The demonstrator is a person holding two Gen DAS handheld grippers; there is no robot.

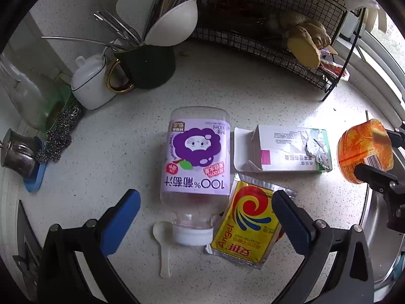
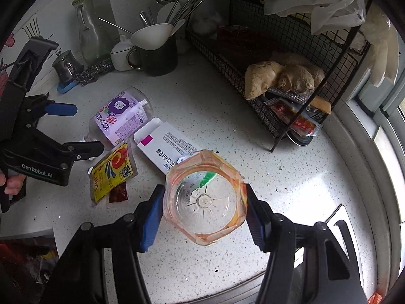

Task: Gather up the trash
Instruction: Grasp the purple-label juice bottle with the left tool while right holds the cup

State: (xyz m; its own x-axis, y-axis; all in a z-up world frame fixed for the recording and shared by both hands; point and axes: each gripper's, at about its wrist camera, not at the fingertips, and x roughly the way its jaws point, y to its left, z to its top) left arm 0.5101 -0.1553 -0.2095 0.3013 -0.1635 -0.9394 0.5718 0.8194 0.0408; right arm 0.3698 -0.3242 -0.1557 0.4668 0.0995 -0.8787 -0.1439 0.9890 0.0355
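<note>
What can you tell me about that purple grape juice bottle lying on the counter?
The grape juice bottle is clear plastic, apparently empty, with a white screw cap and a lilac label showing a purple cartoon grape face. It lies on its side on the speckled white counter. Its neck end overlaps a corner of the yellow sachet, and a small white plastic spoon lies right by the cap. The open left gripper hovers over it, one finger on each side, not touching.
</note>
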